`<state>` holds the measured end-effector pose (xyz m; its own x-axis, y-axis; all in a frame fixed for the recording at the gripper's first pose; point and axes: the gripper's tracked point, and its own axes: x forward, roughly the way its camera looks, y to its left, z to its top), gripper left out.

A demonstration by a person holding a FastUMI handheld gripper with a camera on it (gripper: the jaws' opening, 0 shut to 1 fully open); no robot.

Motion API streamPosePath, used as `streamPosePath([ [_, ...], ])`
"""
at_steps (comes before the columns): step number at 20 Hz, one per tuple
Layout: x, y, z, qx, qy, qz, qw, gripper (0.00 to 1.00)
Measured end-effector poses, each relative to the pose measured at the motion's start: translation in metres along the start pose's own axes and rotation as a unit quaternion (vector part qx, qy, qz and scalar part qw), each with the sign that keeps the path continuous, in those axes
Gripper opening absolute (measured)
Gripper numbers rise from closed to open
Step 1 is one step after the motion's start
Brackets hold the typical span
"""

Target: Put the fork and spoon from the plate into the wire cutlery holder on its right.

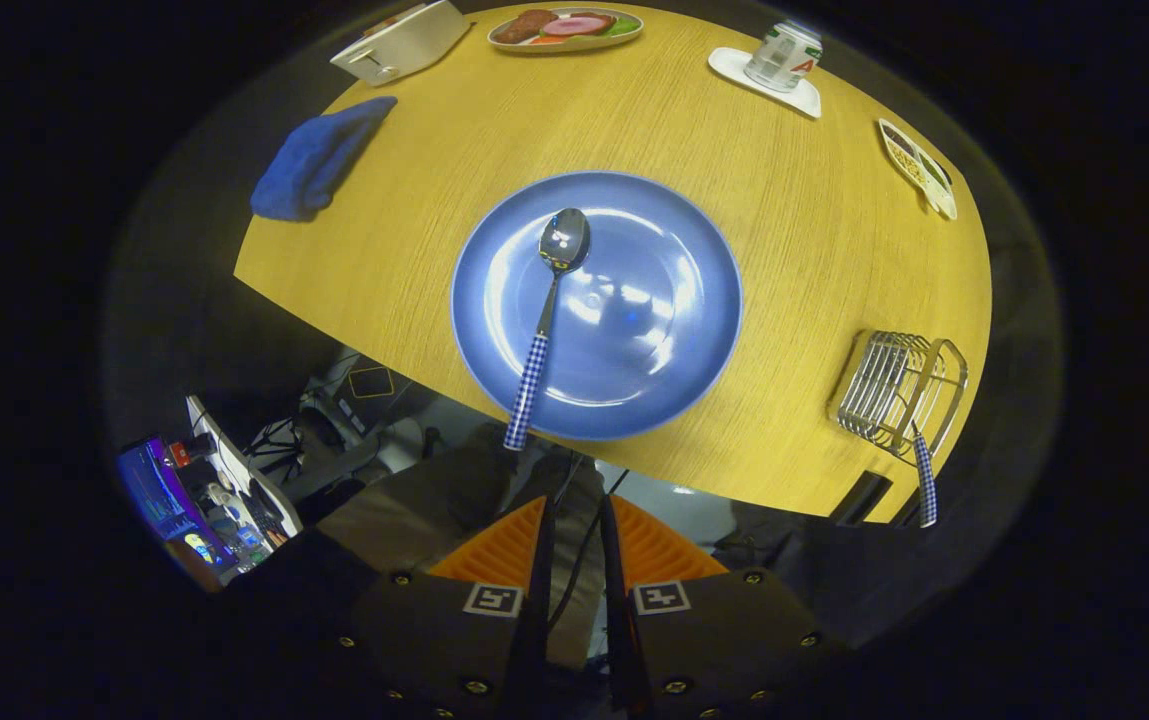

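Observation:
A spoon (pixel 546 310) with a blue-checked handle lies on the blue plate (pixel 674 360). Its bowl is near the plate's middle and its handle end reaches over the near rim toward me. The wire cutlery holder (pixel 894 385) stands to the plate's right at the table's near edge. A blue-checked handle, the fork's (pixel 924 480), sticks out of it. My gripper (pixel 574 505) hovers off the table's near edge, well short of the plate. Its orange-backed fingers (pixel 504 550) are almost together with a narrow slit between them and nothing in it.
On the round wooden table (pixel 414 250) a blue cloth (pixel 319 160) lies at the far left. A white box (pixel 404 40), a dish of food (pixel 566 27), a can (pixel 784 55) on a white coaster and a small snack dish (pixel 919 165) line the far side. Below the table edge are cables and a monitor (pixel 169 495).

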<state>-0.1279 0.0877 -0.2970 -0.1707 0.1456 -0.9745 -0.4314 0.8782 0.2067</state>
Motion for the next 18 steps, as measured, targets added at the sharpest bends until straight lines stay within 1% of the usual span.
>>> streamPosePath([
  [6, 0.027, 0.023, 0.027, 0.044, -0.019, 0.014, 0.999, 0.26],
  [11, 0.045, 0.027, 0.043, 0.067, -0.026, 0.01, 0.997, 0.26],
  [14, 0.058, 0.025, 0.043, 0.071, -0.015, 0.008, 0.997, 0.26],
  [17, 0.072, 0.027, 0.052, 0.083, -0.021, 0.017, 0.996, 0.26],
  [18, 0.076, 0.025, 0.054, 0.087, -0.02, 0.014, 0.996, 0.26],
])
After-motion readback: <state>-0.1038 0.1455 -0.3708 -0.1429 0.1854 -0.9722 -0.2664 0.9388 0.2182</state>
